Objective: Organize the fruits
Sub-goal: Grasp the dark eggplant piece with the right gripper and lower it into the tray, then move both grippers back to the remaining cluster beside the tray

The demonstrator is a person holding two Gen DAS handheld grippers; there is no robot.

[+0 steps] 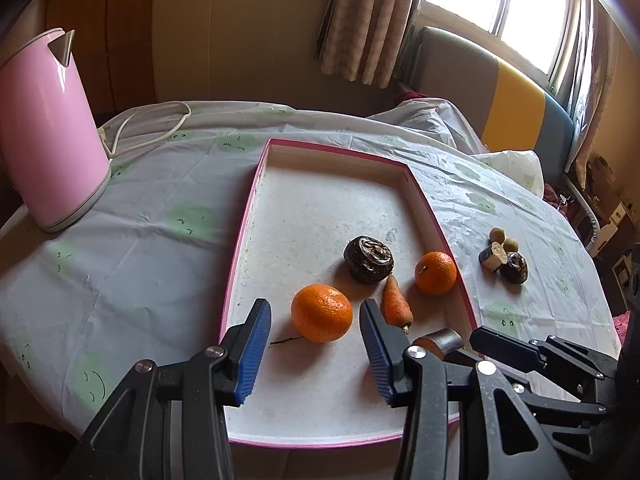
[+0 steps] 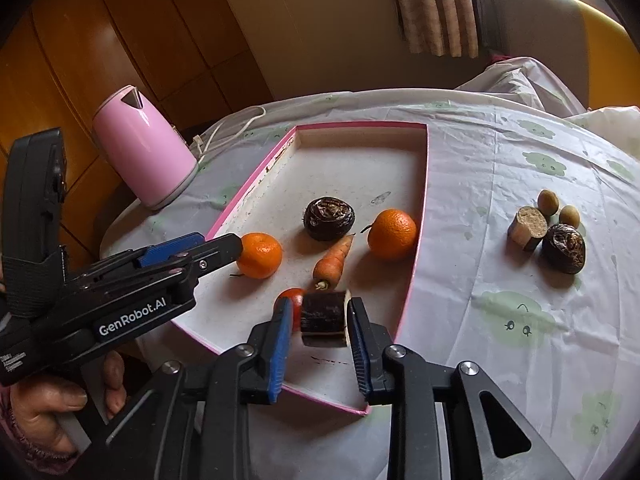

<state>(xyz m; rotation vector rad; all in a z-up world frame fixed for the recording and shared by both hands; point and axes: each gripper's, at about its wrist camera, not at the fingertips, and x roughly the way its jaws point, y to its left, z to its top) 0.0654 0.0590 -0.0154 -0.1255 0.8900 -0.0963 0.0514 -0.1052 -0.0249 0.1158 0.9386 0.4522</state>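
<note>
A pink-rimmed tray [image 1: 244, 236] [image 2: 420, 208] lies on the table. In it are two oranges [image 1: 322, 313] [image 1: 436, 267], a carrot [image 1: 396, 300] [image 2: 332, 262] and a dark round bulb [image 1: 369, 259] [image 2: 329, 218]. My left gripper [image 1: 316, 354] [image 2: 224, 246] is open, and the near orange [image 2: 259, 255] lies just past its fingertips. A short dark cane piece [image 2: 324, 318] [image 1: 440, 340] sits between the pads of my right gripper [image 2: 320, 344]. The left pad stands off it, so this gripper is open. A small red fruit [image 2: 296, 298] shows behind it.
On the cloth right of the tray lies a small pile [image 1: 504, 258] [image 2: 548, 228]: two small green-yellow fruits, a cut cane piece and a dark bulb. A pink kettle [image 1: 48, 128] [image 2: 144, 152] with its cord stands at the left. A hand [image 2: 40, 412] holds the left gripper.
</note>
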